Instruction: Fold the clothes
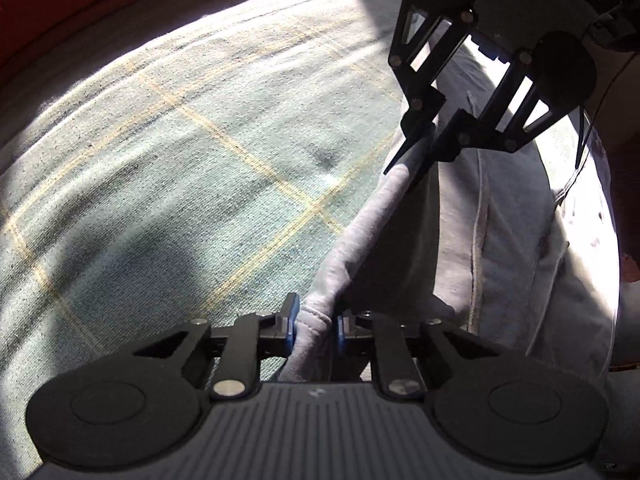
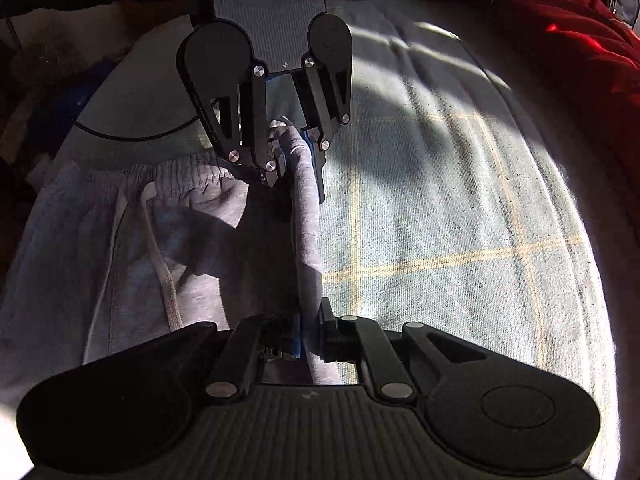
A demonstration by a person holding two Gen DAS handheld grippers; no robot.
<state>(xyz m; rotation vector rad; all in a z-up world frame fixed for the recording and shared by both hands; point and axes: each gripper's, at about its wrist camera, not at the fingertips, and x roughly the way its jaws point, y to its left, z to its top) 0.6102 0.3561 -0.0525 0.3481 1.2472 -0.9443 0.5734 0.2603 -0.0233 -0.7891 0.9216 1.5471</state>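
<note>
Grey sweatpants (image 2: 100,232) lie on a pale green checked blanket (image 2: 440,200), waistband and white drawstring (image 2: 160,256) at the left of the right wrist view. Both grippers pinch one raised edge of the pants, stretched taut between them. My left gripper (image 1: 314,326) is shut on one end of that edge; it also shows in the right wrist view (image 2: 298,160). My right gripper (image 2: 310,338) is shut on the other end; it shows in the left wrist view (image 1: 420,152). The pants (image 1: 500,220) lie below at right.
A red cloth (image 2: 560,40) lies along the blanket's far side, and shows in the left wrist view (image 1: 48,8). A black cable (image 2: 132,134) crosses above the waistband. Dark clutter (image 2: 40,80) sits at the left edge. Strong sunlight and shadow cross the blanket (image 1: 180,160).
</note>
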